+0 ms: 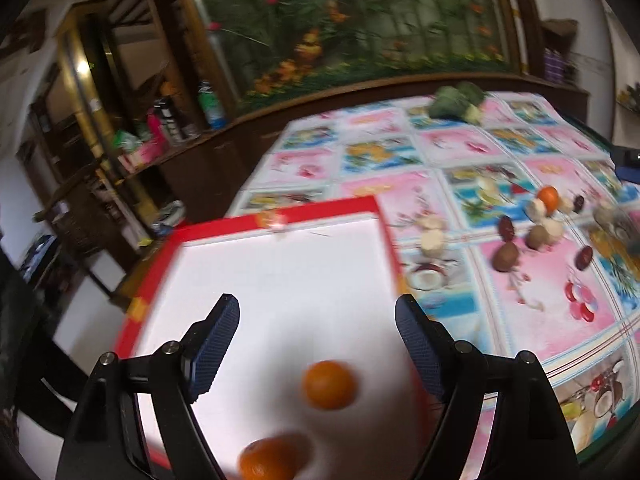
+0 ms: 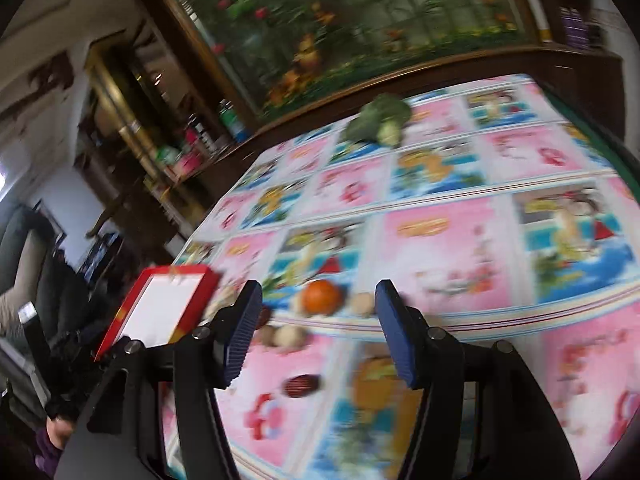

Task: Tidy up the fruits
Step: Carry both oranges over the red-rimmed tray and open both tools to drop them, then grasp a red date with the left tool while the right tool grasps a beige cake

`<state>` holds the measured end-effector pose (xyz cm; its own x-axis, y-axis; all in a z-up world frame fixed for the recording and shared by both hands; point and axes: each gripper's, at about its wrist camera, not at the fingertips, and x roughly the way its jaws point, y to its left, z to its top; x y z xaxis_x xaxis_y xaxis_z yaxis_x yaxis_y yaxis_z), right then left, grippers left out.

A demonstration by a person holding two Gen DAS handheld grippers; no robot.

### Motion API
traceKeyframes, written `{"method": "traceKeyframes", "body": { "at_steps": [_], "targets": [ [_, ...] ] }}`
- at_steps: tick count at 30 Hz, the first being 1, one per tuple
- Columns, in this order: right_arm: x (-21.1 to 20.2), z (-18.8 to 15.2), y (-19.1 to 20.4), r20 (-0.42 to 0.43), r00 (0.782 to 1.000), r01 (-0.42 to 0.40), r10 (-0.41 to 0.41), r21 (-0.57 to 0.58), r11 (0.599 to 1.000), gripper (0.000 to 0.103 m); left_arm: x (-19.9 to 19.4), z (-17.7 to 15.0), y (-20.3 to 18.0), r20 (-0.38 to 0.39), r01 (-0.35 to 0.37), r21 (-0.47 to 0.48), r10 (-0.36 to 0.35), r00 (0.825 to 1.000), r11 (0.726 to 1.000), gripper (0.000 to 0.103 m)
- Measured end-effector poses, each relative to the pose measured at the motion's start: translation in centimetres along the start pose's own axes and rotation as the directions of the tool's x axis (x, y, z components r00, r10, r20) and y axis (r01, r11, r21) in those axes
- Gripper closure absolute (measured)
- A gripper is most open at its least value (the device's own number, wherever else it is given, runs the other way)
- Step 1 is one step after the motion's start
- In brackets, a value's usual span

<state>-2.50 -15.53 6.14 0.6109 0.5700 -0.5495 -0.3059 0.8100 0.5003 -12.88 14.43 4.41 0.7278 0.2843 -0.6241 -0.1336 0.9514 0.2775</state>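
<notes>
A red-rimmed white tray point(image 1: 276, 216) lies at the table's left edge; it also shows in the right wrist view point(image 2: 192, 272). Two oranges point(image 1: 329, 385) point(image 1: 272, 460) lie in it. My left gripper point(image 1: 318, 316) is open and empty above the tray, just over the nearer orange. A third orange point(image 1: 549, 197) point(image 2: 321, 297) sits on the cloth among pale round fruits point(image 1: 432, 236), a brown fruit point(image 1: 505, 257) and dark red dates point(image 1: 505, 225) point(image 2: 301, 385). My right gripper point(image 2: 318, 300) is open and empty, with the orange seen between its fingers farther off.
The table has a pink and blue patterned cloth point(image 2: 440, 248). Broccoli point(image 1: 460, 102) point(image 2: 380, 120) lies at the far edge. A wooden sideboard with bottles point(image 1: 168, 120) and a large flower painting point(image 1: 344, 20) stand behind. A chair point(image 1: 28, 360) is at the left.
</notes>
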Motion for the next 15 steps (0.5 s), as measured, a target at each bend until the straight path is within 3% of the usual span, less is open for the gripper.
{"method": "traceKeyframes", "body": {
  "at_steps": [3,9,15],
  "targets": [
    [-0.1,0.3,-1.7,-0.027,0.998,0.055,-0.055,0.001,0.999,0.043,1.7,-0.5,-0.5,-0.049,0.037,0.012,-0.036,0.998,0.999,0.021],
    [0.4,-0.2,-4.4,-0.094,0.990,0.113,-0.109,0.040,0.993,0.043,1.4,-1.2,-0.8,-0.071,0.018,0.076,-0.012,0.997,0.997,0.015],
    [2.3,-1.3,-3.4,-0.163,0.966,0.192,-0.201,-0.066,0.979,0.045,0.2,-1.9,-1.4,-0.077,0.025,0.167,-0.012,0.997,0.986,0.014]
  ]
}}
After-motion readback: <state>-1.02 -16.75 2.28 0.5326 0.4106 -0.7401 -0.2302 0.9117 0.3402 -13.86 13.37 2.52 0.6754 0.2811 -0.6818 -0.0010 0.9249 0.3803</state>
